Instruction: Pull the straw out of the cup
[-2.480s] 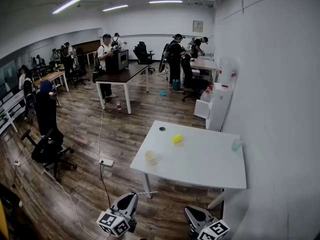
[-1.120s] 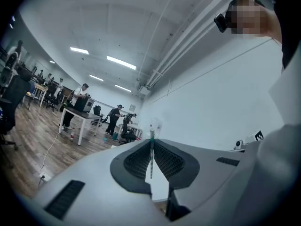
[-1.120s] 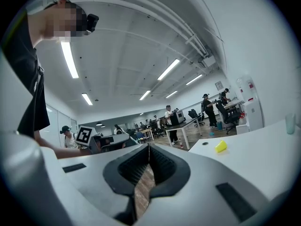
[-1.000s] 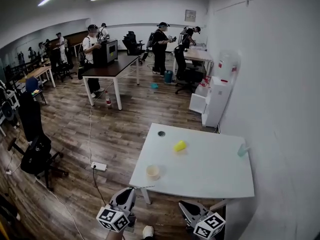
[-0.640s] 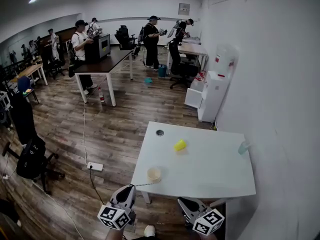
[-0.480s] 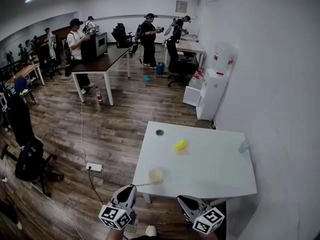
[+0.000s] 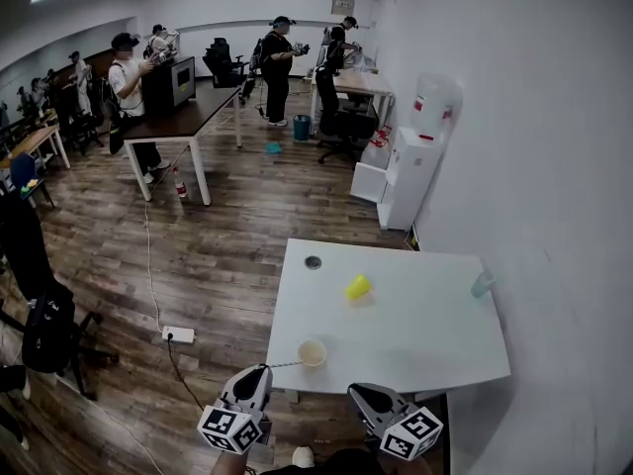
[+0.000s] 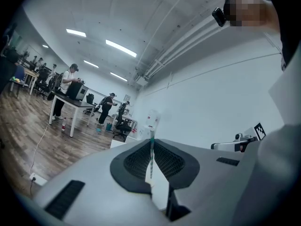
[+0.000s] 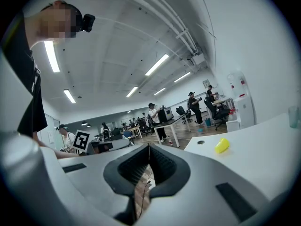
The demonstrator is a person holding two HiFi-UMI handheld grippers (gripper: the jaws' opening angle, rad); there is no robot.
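- The straw [image 8: 151, 157], thin and pale with a teal band near its far end, is not standing in the cup. It is clamped between the jaws of the left tool [image 7: 261, 372].
- In the left gripper view the jaws are closed on the straw, and it runs forward out of the narrow gap.
- In the head view the straw shows as a fine line from that tool's tip toward the cup [image 7: 313, 353]. Its free end lies at or just beside the cup's near-left rim; I cannot tell whether they touch.
- The cup stands upright and open near the front edge of the white bench [image 7: 425, 334]. Nothing I can make out stands in it.
- The right tool [image 9: 149, 149] has its jaws together and holds nothing; only floor and a cable show behind them. Both tools hang in front of the bench edge, not over it.
- Judged from this, the straw is already clear of the cup.
- To handle it well, keep the clamp firm and the straw level, and carry its tip away from the rim. The cup looks light, sits close to the edge, and a sideways nudge could tip it.
- The free right tool could steady the cup's wall if needed.
- Further back on the bench lie a yellow object [image 7: 357, 287] and a small dark disc [image 7: 313, 262], with a clear cup [image 7: 482, 284] at the wall, all well apart from the work.
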